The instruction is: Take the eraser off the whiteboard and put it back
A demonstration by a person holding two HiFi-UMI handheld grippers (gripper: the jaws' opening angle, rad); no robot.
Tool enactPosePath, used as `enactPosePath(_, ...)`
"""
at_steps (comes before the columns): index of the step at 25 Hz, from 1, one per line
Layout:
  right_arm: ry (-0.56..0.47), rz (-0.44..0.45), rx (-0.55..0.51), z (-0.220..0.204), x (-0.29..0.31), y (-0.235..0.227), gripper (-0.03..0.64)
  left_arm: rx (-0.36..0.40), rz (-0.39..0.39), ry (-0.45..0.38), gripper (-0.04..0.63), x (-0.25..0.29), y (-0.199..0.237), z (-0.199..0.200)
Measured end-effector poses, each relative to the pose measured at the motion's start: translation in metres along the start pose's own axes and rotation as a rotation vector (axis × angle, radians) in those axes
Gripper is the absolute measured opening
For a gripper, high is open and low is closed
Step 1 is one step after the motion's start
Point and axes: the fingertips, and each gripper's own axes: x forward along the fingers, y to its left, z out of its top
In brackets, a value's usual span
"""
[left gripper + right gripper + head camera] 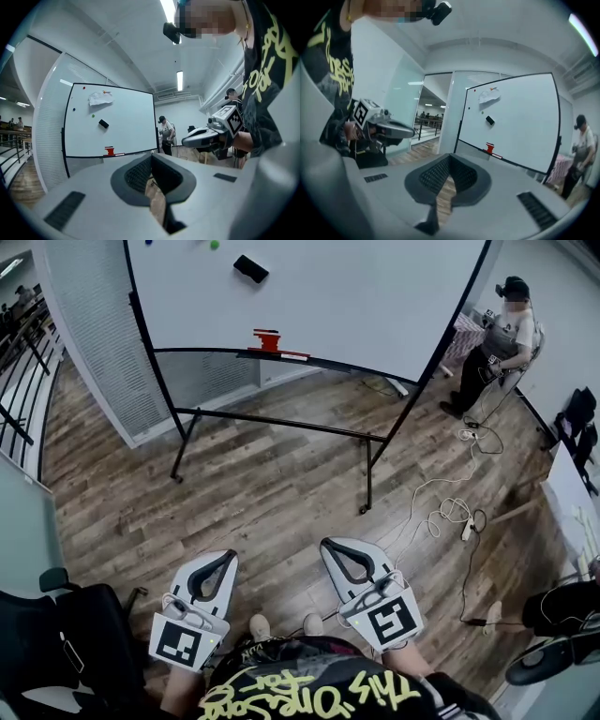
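The black eraser (250, 268) clings high on the whiteboard (375, 296), far ahead of me across the wooden floor; it shows as the eraser (103, 123) in the left gripper view and as the eraser (490, 120) in the right gripper view. A red object (267, 338) stands on the board's tray. My left gripper (228, 559) and right gripper (330, 545) are held close to my body, side by side, both shut with nothing between the jaws. From its own camera the left gripper (151, 157) points at the board, and so does the right gripper (450, 157).
The board's black stand has feet (365, 508) on the floor. A person (502, 334) stands at the board's right end. White cables and a power strip (455, 512) lie at the right. A black chair (56, 634) is at my left, and a railing (19, 362) runs along the left edge.
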Motion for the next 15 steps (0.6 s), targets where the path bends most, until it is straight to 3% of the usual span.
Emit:
enactPosePath(1, 0.095, -0.01, -0.054, -0.011, 0.001, 0.004, 0.009, 0.014, -0.007, 0.014, 0.008, 0.0, -0.001, -0.004)
enactPosePath(3, 0.164, -0.029, -0.091, -0.018, 0.006, 0.01, 0.009, 0.029, -0.026, 0.038, 0.008, -0.001, -0.002, -0.011)
enactPosePath(15, 0.154, -0.045, -0.031, -0.01, 0.029, 0.054, 0.011, 0.054, -0.085, 0.066, 0.008, -0.031, 0.017, -0.028)
